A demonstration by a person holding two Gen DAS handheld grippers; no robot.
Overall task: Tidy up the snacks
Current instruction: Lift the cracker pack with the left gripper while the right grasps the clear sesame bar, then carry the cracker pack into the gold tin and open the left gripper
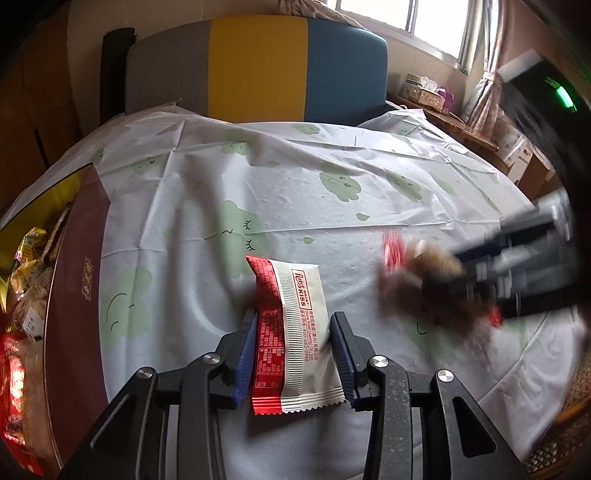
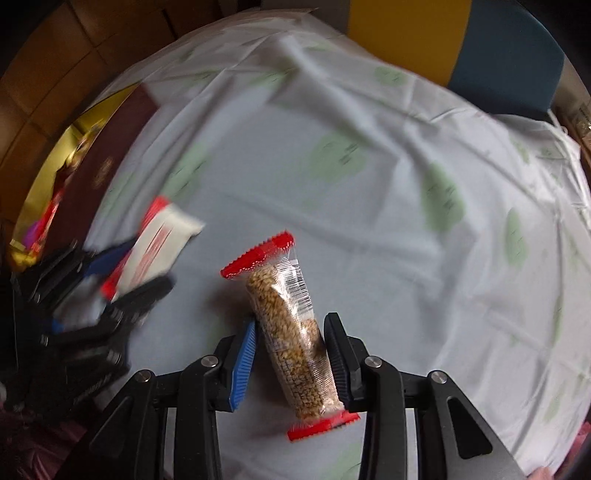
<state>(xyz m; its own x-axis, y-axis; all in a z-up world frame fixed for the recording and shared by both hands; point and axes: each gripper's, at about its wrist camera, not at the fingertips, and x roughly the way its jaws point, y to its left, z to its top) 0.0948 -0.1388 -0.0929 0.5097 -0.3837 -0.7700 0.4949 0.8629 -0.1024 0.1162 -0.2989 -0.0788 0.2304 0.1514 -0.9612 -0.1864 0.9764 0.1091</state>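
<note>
Red-and-white wafer packet (image 1: 291, 332) clamped lengthwise in the left claw (image 1: 293, 354), clear grain bar with red crimped ends (image 2: 291, 332) pinched in the right claw (image 2: 290, 360), both above the counter's white cloth with green clouds (image 1: 295, 192). Blurred beyond reading in each other's view. Maroon box (image 1: 79, 280) cut off at left; striped chair (image 1: 258, 66) and window (image 1: 406, 14) behind.

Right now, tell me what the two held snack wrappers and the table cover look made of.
Red-and-white packet: opaque matte film, likely plastic; crimped serrated ends. Grain bar wrapper: clear glossy plastic, red crimped ends; the grains show through it. Table cover: thin plastic-looking sheet with sharp fold creases and a slight sheen, though it could be coated fabric.
</note>
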